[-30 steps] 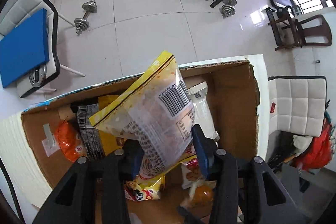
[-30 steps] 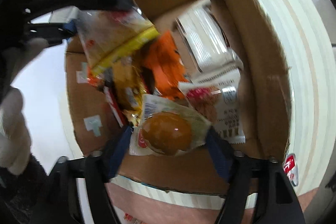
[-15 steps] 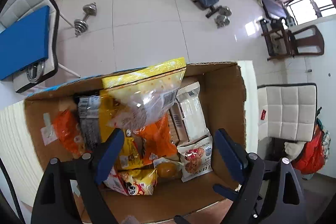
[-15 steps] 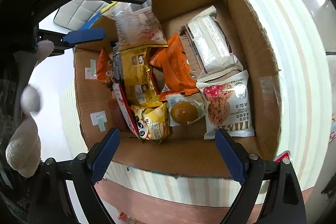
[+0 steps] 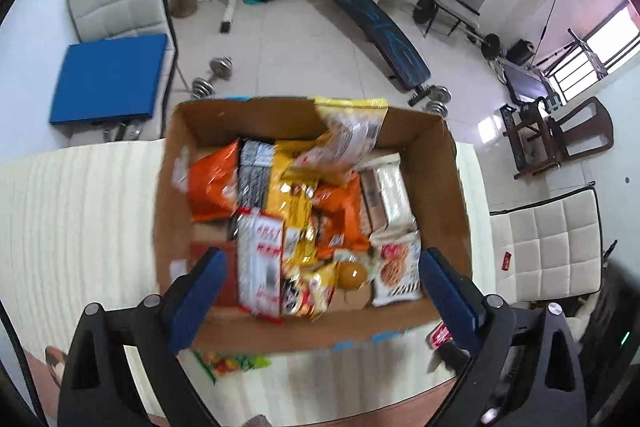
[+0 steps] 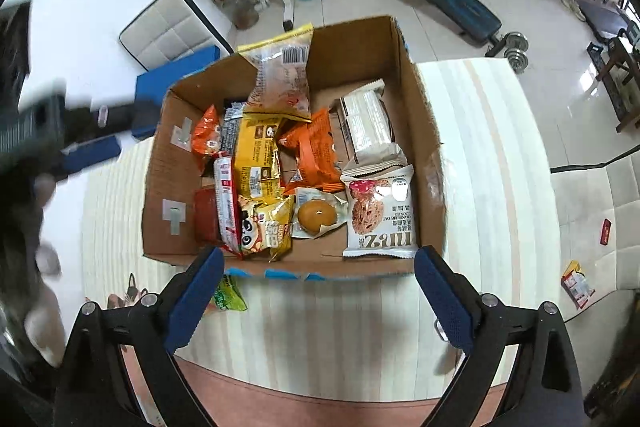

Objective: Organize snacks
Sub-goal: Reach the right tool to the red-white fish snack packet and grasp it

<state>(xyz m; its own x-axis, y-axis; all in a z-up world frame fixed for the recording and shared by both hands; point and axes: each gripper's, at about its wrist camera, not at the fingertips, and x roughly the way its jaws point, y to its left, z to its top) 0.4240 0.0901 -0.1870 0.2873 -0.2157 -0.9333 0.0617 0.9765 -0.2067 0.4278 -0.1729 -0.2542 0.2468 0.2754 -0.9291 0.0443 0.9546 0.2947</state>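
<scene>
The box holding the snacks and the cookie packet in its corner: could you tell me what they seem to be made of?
The box looks like plain brown corrugated cardboard: matte, creased walls, tape patches. The cookie packet appears to be glossy printed plastic film, with crimped ends and light glare, though foil lining cannot be ruled out.

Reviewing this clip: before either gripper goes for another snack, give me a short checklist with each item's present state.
1. Left gripper free of any packet: ok, jaws opening, nothing between them.
2. Right gripper free: ok, jaws opening, nothing between them.
3. Yellow-topped clear bag inside the cardboard box: ok, though it leans on the far wall and sticks up above the rim.
4. Round bun packet settled in the box: ok, flat on the bottom beside the oat cookie packet.
5. Snacks left outside the box: not ok, a green packet lies on the table against the near wall.
</scene>
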